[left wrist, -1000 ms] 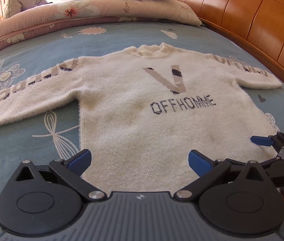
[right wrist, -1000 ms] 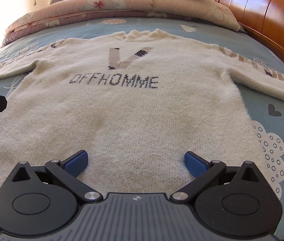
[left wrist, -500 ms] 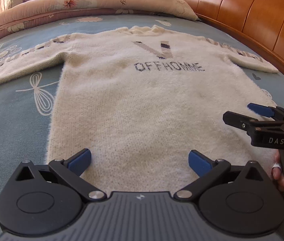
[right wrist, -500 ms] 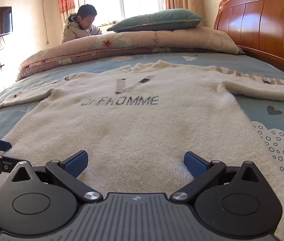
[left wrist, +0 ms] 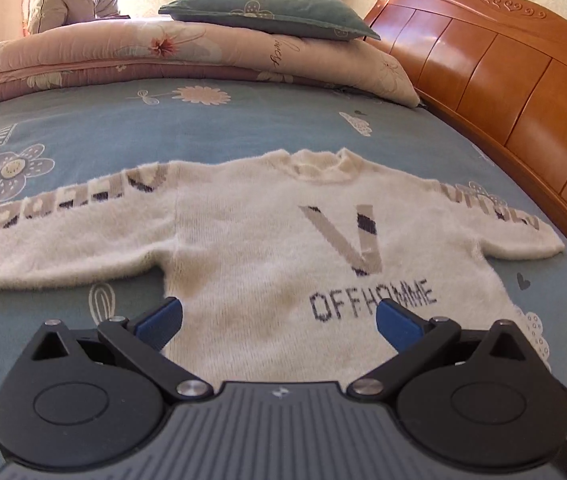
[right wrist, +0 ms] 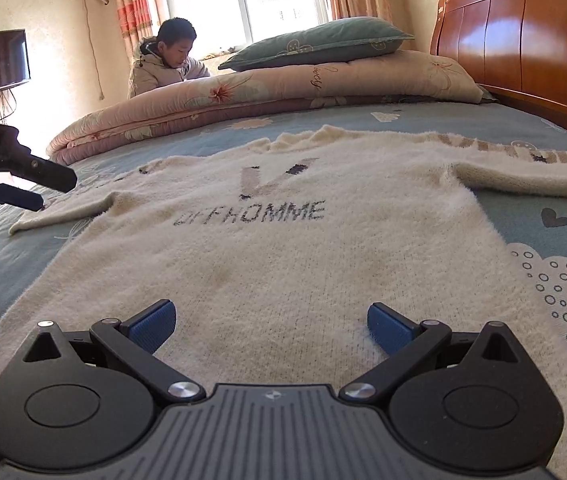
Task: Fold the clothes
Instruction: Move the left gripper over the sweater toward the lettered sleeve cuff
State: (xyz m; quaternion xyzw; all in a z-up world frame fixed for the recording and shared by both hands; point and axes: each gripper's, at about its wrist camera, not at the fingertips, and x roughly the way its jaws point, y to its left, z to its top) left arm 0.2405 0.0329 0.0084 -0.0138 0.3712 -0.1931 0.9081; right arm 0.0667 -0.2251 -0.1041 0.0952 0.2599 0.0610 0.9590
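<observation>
The cream sweater [left wrist: 267,264] lies flat and face-up on the bed [left wrist: 83,132], sleeves spread to either side, its body stretching away ahead of both tongs. The left tongs [left wrist: 279,318] stand wide with nothing between them, poised above the body just below the lettering, with the left sleeve [left wrist: 59,232] off to their left. The right tongs [right wrist: 269,324] are equally wide and empty, low over the hem end, with the right sleeve [right wrist: 523,172] far ahead and to their right. No fold looks begun. The main risk is a poor bite: the knit is thick and fuzzy, so the tongs could catch only the top layer or just the pile, and the front would lift away from the back and bunch. They could also pinch the blue bedsheet [right wrist: 543,216] along with the sweater where the edge lies directly on it. Because the two tongs sit at different points along the garment, an uneven lift would probably skew the fold line. The folded quilt [left wrist: 163,56] beyond the collar is well clear and unlikely to interfere.
</observation>
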